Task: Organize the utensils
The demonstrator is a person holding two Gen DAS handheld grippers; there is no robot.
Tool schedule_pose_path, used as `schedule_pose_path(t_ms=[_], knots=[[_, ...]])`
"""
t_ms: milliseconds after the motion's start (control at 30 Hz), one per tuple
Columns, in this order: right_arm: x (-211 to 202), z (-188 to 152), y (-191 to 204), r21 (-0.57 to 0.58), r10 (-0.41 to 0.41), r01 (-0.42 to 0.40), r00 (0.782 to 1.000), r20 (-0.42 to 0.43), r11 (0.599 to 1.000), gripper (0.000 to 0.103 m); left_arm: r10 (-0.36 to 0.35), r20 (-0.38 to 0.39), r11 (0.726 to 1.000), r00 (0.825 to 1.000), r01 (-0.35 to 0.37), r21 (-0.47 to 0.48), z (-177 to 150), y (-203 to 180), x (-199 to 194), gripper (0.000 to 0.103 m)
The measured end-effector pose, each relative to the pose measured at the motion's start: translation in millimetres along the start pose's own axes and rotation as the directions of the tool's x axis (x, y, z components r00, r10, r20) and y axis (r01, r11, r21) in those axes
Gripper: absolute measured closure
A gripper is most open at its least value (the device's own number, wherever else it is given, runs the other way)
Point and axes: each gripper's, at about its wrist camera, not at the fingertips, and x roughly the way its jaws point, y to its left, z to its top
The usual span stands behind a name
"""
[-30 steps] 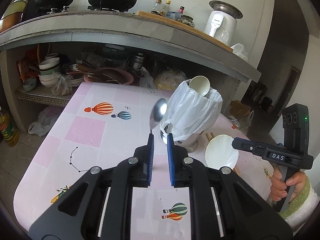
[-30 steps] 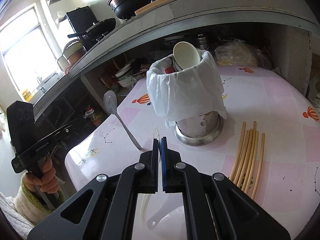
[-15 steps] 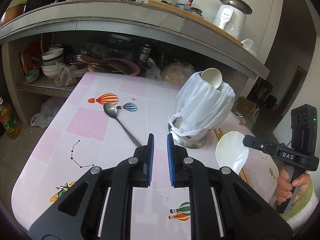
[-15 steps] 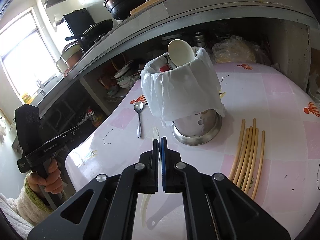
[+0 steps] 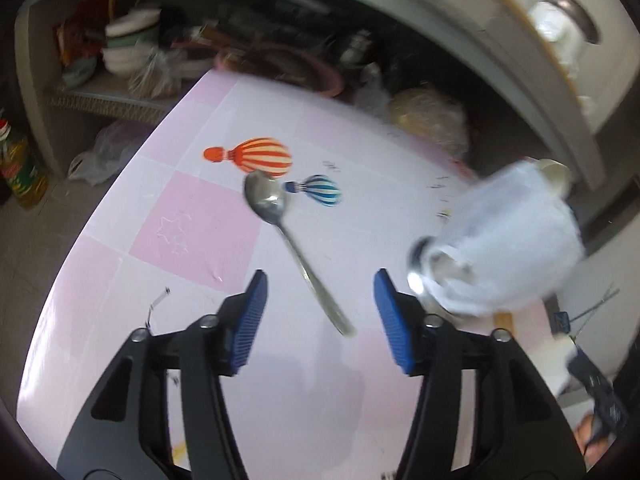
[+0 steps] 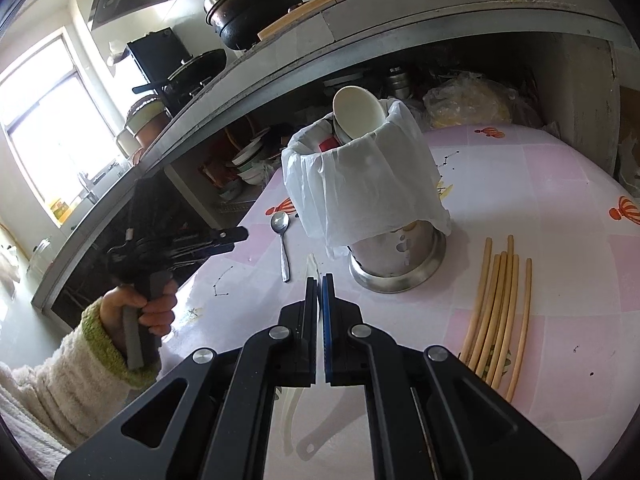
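Note:
A metal spoon (image 5: 276, 216) lies flat on the pink table (image 5: 192, 224), bowl away from me. The end of its handle reaches between the blue pads (image 5: 250, 320) of my left gripper (image 5: 320, 304); the jaws are opening and do not touch it. From the right wrist view, the spoon (image 6: 282, 236) lies just beyond the left gripper (image 6: 236, 236). My right gripper (image 6: 320, 280) is shut on a thin white rice paddle (image 6: 313, 264), seen edge-on. The steel utensil holder (image 6: 400, 264), draped in a white plastic bag (image 6: 360, 188), holds a white spoon (image 6: 358, 112). Several chopsticks (image 6: 496, 304) lie to its right.
A concrete counter (image 6: 360, 28) with a black pot (image 6: 252, 4) overhangs the table's far side. Its lower shelf holds stacked bowls (image 5: 128, 48) and plastic bags (image 5: 428, 116). An oil bottle (image 5: 16, 160) stands on the floor at left. A person's sleeved hand (image 6: 136, 316) holds the left gripper.
The metal spoon was upright in my left gripper, then it lay on the table. The left gripper has since dropped closer to the table and spread its jaws wide. The right gripper kept still.

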Motion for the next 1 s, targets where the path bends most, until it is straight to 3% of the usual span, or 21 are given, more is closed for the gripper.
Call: schedule_pose_path(t_ms=[100,300,567,667,933,1000], knots=[[2.1,-0.8,-4.0,0.013,0.006,-0.006,1.0,-0.002,1.0,0.1,0.059,-0.058,0.998,0.997,-0.06,-0.026,24.0,8.3,34.4,0.046],[4.9,0.8,-14.0,0.034,0.01,-0.01,1.0,-0.003,0.999,0.1,0.149,-0.091,0.989,0.985,-0.149,-0.001,45.3,3.0,79.5,0.048],[5.6,3.1,-25.0,0.056,0.012,-0.012,1.0,0.002,0.998,0.1,0.266,0.002,0.956,0.964,-0.264,0.129,39.7,-22.6,98.5,0.053],[7.2,2.6,-28.2,0.065,0.015,-0.015,1.0,0.0,0.998,0.1,0.325,0.04,0.925,0.945,-0.326,0.195,33.4,-30.2,100.2,0.06],[8.1,3.8,-31.3,0.079,0.021,-0.021,1.0,0.005,0.997,0.1,0.301,0.058,0.911,0.952,-0.305,0.277,21.6,-42.5,95.1,0.094],[7.3,4.0,-31.2,0.078,0.022,-0.023,1.0,0.007,0.997,0.1,0.292,0.044,0.911,0.955,-0.292,0.29,18.3,-44.1,92.9,0.095]])
